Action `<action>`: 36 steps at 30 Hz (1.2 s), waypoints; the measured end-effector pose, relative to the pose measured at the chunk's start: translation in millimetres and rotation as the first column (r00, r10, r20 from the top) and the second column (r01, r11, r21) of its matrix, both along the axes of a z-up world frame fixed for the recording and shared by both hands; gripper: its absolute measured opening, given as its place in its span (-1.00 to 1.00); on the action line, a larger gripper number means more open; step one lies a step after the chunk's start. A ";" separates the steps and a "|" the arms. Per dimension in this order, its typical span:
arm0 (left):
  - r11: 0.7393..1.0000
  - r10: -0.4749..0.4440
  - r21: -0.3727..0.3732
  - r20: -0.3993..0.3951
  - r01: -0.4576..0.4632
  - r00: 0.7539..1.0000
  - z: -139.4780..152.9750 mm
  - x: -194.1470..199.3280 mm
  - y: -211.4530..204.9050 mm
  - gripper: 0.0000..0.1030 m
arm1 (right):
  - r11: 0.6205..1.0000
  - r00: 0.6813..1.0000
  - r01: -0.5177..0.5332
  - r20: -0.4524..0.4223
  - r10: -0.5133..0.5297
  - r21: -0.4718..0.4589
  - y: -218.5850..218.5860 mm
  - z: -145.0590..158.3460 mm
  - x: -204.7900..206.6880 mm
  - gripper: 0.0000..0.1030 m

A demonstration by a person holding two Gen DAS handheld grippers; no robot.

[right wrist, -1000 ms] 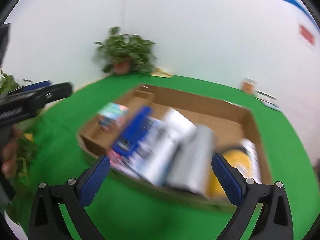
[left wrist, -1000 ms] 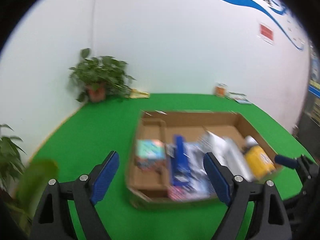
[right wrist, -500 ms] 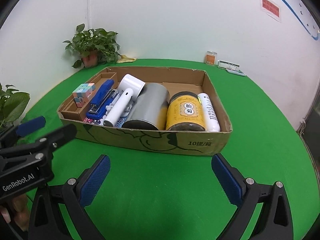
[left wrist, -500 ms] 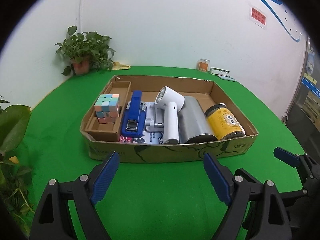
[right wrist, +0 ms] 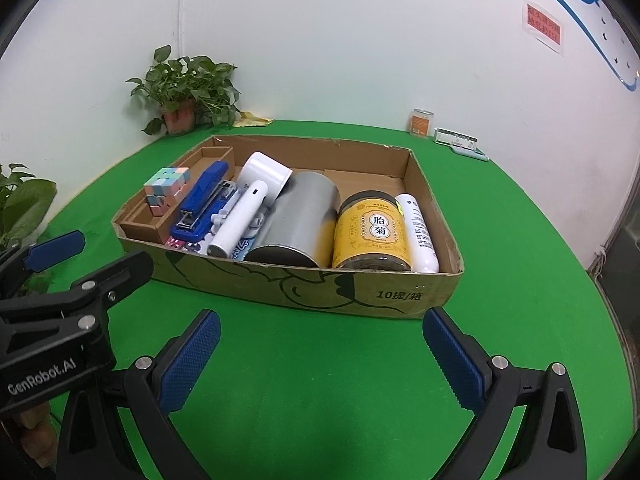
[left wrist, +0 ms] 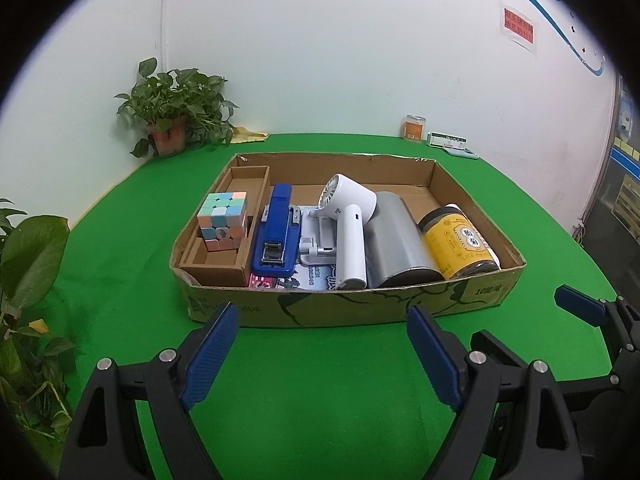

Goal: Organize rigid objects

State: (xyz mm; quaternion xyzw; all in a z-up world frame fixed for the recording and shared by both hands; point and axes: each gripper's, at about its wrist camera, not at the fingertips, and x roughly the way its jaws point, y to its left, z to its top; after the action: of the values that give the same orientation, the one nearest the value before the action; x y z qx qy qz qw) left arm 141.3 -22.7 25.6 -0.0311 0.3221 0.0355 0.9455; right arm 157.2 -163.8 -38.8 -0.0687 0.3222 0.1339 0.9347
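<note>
potted plant [left wrist: 172, 114] – far left corner of green table [left wrist: 320, 392] | orange jar [left wrist: 414, 127] and flat white case [left wrist: 450, 145] – far edge | leafy plant [left wrist: 28, 264] – left edge

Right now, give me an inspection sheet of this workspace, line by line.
Surface: green table, bare in front of the box.
Job's things: cardboard box holds a puzzle cube in a narrow side tray, blue stapler, white handheld fan, silver can on its side, yellow jar on its side, white tube against the right wall.
Clutter: orange jar and small flat items by the far wall.
Grippers: left gripper and right gripper both open, empty, short of the box.
Cables: nothing seen.
Surroundings: white wall, potted plant in the corner, more leaves at left.
</note>
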 end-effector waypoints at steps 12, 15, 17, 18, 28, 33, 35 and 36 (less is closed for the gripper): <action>1.000 0.007 0.008 -0.003 -0.007 1.000 0.1 1.4 2.3 0.67 | 1.000 1.000 0.021 -0.012 -0.021 -0.009 4.4 -5.1 3.2 0.98; 1.000 0.010 0.006 -0.007 -0.009 1.000 -0.5 1.6 3.3 0.67 | 1.000 1.000 0.024 -0.013 -0.024 -0.011 6.3 -6.1 3.0 0.98; 1.000 0.008 0.003 -0.011 -0.008 1.000 -1.6 1.8 4.4 0.67 | 1.000 1.000 0.024 -0.015 -0.024 -0.011 7.4 -6.8 2.4 0.98; 1.000 0.009 0.003 -0.013 -0.009 1.000 -2.1 1.5 4.8 0.67 | 1.000 1.000 0.023 -0.016 -0.023 -0.012 7.8 -7.3 2.6 0.98; 1.000 0.015 0.001 -0.015 -0.015 1.000 -2.7 0.2 8.0 0.67 | 0.999 0.999 0.032 -0.018 -0.032 -0.027 13.9 -9.7 0.8 0.98; 1.000 0.015 0.000 -0.015 -0.015 1.000 -3.0 -0.4 8.1 0.67 | 0.999 0.999 0.035 -0.017 -0.035 -0.032 16.4 -10.1 0.2 0.98; 1.000 0.013 -0.001 -0.014 -0.013 1.000 -3.0 -0.4 7.5 0.67 | 0.999 0.999 0.036 -0.017 -0.036 -0.032 16.6 -9.9 0.4 0.98; 1.000 0.011 -0.001 -0.014 -0.011 1.000 -3.0 -0.4 7.1 0.67 | 0.999 0.999 0.036 -0.017 -0.037 -0.032 16.9 -9.9 0.3 0.98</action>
State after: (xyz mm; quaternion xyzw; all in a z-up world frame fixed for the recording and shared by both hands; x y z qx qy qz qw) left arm 140.9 -15.6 22.6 -0.0333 0.3284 0.0409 0.9431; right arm 157.5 -146.9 -48.8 -0.0763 0.3336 0.1123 0.9329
